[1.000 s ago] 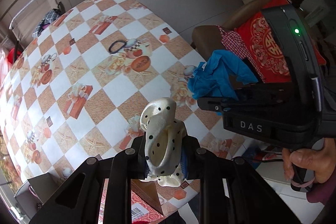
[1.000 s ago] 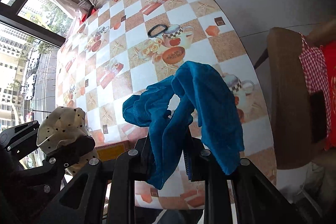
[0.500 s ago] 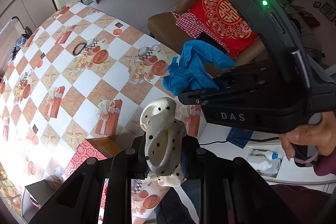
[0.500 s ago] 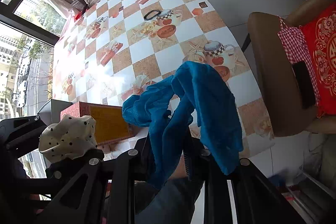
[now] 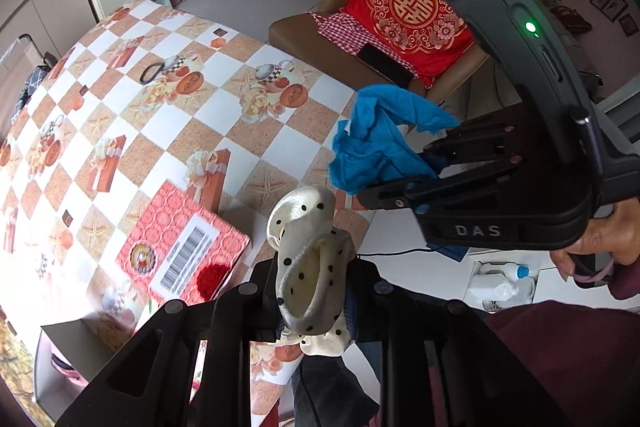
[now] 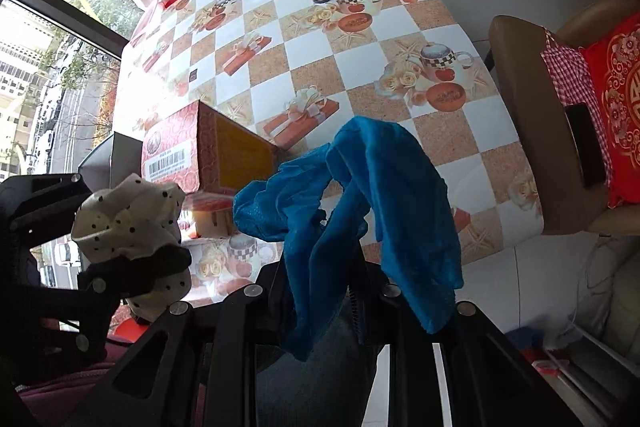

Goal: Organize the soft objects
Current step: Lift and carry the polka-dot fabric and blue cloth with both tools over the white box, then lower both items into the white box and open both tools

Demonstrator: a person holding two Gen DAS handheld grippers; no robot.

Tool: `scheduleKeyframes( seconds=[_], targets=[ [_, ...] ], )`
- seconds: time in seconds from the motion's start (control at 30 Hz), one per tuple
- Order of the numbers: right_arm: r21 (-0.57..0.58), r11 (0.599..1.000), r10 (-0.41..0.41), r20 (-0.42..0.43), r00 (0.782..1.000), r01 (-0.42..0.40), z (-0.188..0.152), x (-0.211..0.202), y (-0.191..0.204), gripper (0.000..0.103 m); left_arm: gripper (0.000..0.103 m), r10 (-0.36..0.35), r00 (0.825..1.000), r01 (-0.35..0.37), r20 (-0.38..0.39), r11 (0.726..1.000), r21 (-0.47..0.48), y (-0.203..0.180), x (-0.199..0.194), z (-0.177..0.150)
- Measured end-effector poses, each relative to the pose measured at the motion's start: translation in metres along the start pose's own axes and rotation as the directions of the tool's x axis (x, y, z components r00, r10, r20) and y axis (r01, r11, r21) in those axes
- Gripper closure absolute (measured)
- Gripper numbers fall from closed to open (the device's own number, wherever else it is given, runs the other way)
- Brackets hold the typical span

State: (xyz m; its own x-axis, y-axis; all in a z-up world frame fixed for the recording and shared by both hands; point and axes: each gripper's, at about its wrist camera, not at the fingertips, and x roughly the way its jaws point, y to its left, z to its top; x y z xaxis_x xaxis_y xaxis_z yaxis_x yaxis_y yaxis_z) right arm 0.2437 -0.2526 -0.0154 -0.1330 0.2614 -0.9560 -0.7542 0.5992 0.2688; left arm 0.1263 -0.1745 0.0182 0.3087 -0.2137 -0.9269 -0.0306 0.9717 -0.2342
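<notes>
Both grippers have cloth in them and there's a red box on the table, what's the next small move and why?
Probably bring both down toward the red box. The left gripper clamps the dotted cloth, the right gripper the blue cloth, both hanging in air, nothing placed yet.

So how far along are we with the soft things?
Nothing looks put away yet. Both pieces are picked up: the left gripper is shut on the dotted cloth, and the right gripper is shut on the blue cloth, both off the table. Still left is setting both down, possibly in the red box, whose inside I cannot see.
</notes>
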Motion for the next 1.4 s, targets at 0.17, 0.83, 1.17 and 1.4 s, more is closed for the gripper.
scheduleKeyframes(
  seconds=[0.17,0.83,1.17,1.4],
  targets=[
    [-0.043,0.999,0.016,-0.032,0.999,-0.017,-0.017,0.01,0.019,0.079,0.079,0.022,1.0,-0.022,-0.001,0.999,-0.039,0.012,-0.006,-0.025],
    [-0.439,0.888,0.061,-0.184,0.981,-0.137,-0.033,0.035,0.141,0.079,0.079,0.176,0.983,-0.122,0.054,0.843,-0.524,0.119,-0.055,-0.13],
    [-0.603,0.771,0.088,-0.219,0.972,-0.205,-0.016,0.042,0.221,0.079,0.079,0.32,0.947,-0.218,0.0,0.645,-0.732,0.16,-0.076,-0.195],
    [-0.715,0.655,0.089,-0.245,0.965,-0.242,-0.016,0.049,0.286,0.079,0.079,0.386,0.921,-0.259,-0.055,0.499,-0.827,0.177,-0.085,-0.238]
  ],
)
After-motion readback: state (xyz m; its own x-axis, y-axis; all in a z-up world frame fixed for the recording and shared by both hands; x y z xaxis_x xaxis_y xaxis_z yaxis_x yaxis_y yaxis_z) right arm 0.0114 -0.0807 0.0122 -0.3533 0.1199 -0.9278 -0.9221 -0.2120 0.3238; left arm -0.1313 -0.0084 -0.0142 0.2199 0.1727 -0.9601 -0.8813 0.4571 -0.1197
